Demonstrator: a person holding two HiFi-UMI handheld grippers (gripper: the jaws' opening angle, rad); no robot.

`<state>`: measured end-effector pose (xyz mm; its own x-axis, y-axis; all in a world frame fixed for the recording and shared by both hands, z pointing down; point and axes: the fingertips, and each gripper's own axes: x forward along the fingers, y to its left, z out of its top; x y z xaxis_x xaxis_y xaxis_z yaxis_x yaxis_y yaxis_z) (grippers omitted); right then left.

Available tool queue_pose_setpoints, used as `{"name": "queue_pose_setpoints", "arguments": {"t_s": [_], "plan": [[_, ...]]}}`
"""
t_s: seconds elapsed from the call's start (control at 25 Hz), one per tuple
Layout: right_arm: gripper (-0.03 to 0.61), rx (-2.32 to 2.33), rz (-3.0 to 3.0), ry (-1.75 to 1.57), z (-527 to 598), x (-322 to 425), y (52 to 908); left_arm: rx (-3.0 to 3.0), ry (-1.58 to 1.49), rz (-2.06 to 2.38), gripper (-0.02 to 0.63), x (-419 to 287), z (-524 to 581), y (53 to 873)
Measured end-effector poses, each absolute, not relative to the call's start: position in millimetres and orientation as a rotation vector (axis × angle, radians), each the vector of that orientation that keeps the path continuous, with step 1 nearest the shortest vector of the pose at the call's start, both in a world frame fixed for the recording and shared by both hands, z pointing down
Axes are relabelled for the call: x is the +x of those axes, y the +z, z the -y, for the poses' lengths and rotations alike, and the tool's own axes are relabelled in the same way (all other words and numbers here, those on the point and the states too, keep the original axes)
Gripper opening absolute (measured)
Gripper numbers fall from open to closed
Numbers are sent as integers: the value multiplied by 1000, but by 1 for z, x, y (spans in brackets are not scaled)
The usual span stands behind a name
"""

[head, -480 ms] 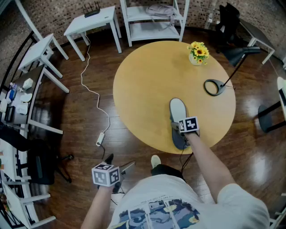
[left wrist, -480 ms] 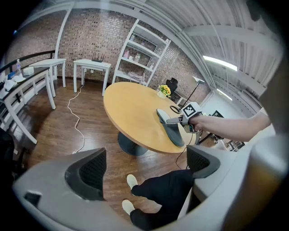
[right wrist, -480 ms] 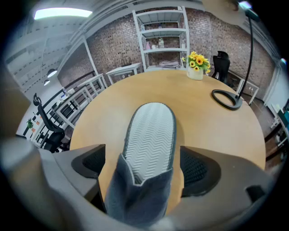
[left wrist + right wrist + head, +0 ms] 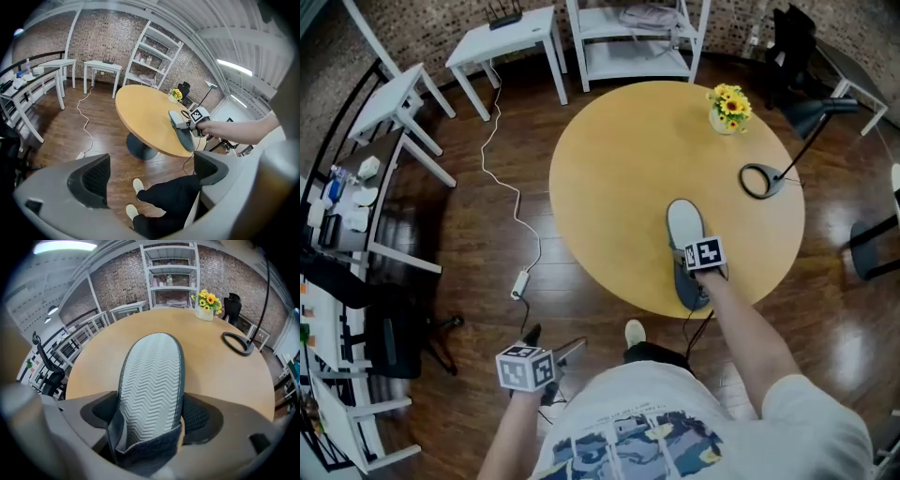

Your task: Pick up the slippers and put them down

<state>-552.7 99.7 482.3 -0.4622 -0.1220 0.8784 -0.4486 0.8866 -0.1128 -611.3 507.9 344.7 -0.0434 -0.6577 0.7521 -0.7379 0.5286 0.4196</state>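
A grey-blue slipper (image 4: 684,236) lies lengthwise at the near edge of the round wooden table (image 4: 619,169), light ribbed face up, with its near end over the rim. My right gripper (image 4: 692,270) is shut on that near end, and its jaws press both sides of the slipper (image 4: 152,376) in the right gripper view. The right gripper (image 4: 150,417) fills the bottom of that view. My left gripper (image 4: 551,343) hangs low over the wooden floor beside the person's legs, open and empty. In the left gripper view the left gripper (image 4: 150,174) frames dark trousers, with the slipper (image 4: 182,127) farther off.
A pot of yellow flowers (image 4: 729,108) and a black lamp with a ring base (image 4: 759,181) stand on the table's far right. A white cable with a power block (image 4: 521,281) trails across the floor. White side tables (image 4: 511,37), a shelf unit (image 4: 637,42) and a black chair (image 4: 394,342) ring the room.
The head view has shifted slightly. The slipper, the right gripper on it and the left gripper keep the same places relative to the table and floor.
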Motion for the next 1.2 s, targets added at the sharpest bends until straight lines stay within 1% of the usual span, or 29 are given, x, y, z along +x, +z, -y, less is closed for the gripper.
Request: {"name": "queue_pose_setpoints", "arguments": {"t_s": [0.24,0.44,0.56,0.68,0.8,1.0,1.08,1.2], "plan": [[427,448,2081,444,-124,-510,452,1257,144,1719,555,-588,-523,344],[423,495,2202,463,-164,-450,386,1354,167,1684,555,-543,-550,343],[423,528,2248,459,-188,-406,345,1420,204,1645,555,-513,-563,343],[423,576,2258,462,-207,-343,312,1518,222,1581,555,-483,-549,339],[423,665,2245,492,-210,-260,292,1623,250,1524,555,-447,-515,328],[423,795,2209,568,-147,-133,298,1726,350,1419,555,-370,-423,331],[422,843,2183,617,-108,-79,311,1748,384,1374,555,-331,-371,334],[422,910,2131,692,-39,6,340,1784,463,1253,555,-248,-280,339]]}}
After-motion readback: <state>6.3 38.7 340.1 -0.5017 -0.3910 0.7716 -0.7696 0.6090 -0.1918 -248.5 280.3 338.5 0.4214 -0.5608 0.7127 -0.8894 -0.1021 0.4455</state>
